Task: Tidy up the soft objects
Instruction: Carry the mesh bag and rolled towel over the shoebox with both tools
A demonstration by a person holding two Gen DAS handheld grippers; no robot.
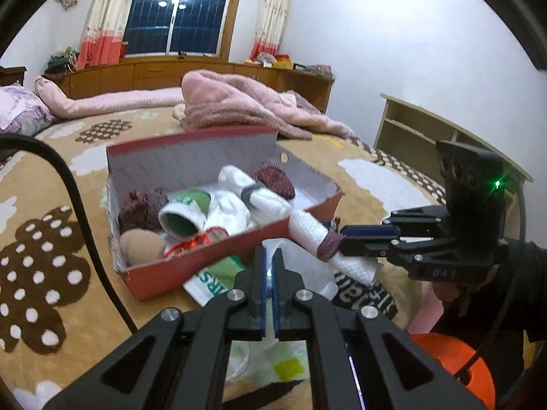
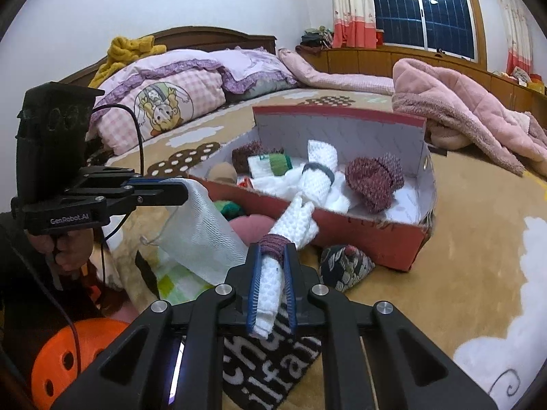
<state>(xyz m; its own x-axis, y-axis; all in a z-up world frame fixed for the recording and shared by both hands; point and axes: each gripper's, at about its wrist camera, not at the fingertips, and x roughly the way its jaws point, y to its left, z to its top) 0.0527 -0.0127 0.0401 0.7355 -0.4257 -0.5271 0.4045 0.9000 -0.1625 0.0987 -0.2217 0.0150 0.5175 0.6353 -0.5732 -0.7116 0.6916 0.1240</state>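
A rolled white knit cloth [image 2: 294,229], bound near its middle by a maroon band [image 2: 275,244], is clamped between the fingers of the right gripper [image 2: 271,290]. The roll is held above the bed [image 2: 461,239], its far end leaning over the near wall of the red cardboard box [image 2: 376,239]. In the left wrist view the same roll is seen crossing the box's near corner, the right gripper pinching it just behind the band.

The left gripper [image 1: 271,283] has its fingers closed together on a thin white mesh bag [image 2: 201,225], which hangs limp from them — well beside the roll, not touching the box.

Inside the box already lie another white roll with a grey band [image 1: 253,194], two maroon knit bundles [image 1: 277,179], a green-and-white cuffed piece [image 1: 186,215] and a tan soft item [image 1: 140,247]. More soft pieces rest on the bed in front of the box, among them a dark patterned pouch [image 2: 345,266].

Handling, as judged — the roll is light, soft and compressible, and droops beyond the grip. It is not fragile and its textured knit is unlikely to slip. The best hold is taken at or beside the band, where the roll is tightest; a hold near a loose end risks unrolling. The mesh bag is flimsy and shapeless, so only an edge pinch serves.
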